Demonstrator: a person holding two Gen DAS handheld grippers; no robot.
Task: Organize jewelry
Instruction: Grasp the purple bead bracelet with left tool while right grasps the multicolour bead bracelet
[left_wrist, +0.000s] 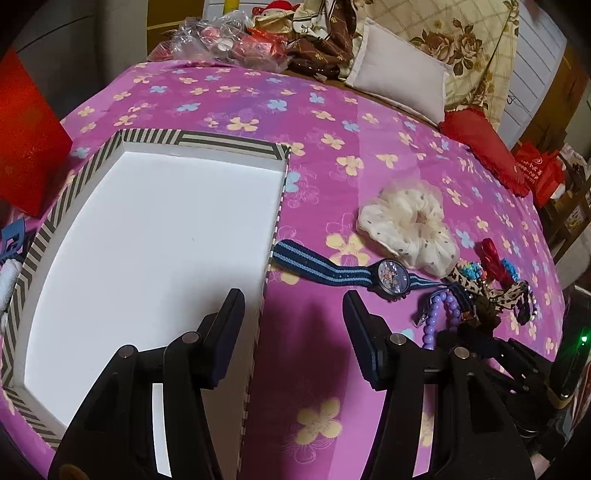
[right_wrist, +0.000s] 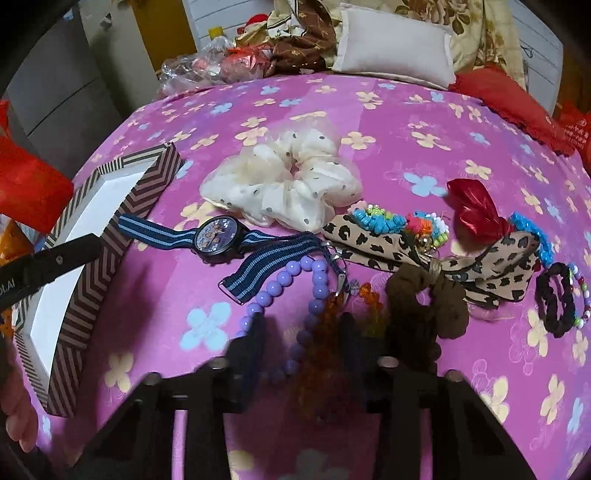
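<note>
Right gripper (right_wrist: 303, 332) clamps orange beads (right_wrist: 327, 317); left gripper (left_wrist: 293, 306) gapes empty (red bag's (left_wrist: 546, 173) print unreadable).

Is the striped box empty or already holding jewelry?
Empty: the striped box shows only bare white floor; the watch lies outside on the bedspread.

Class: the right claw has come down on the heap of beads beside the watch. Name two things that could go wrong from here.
1. The right claw straddles both the purple bead bracelet and the orange beads, so it may lift both together.
2. The watch strap lies across the purple beads; pulling them could drag it away from the box.
</note>
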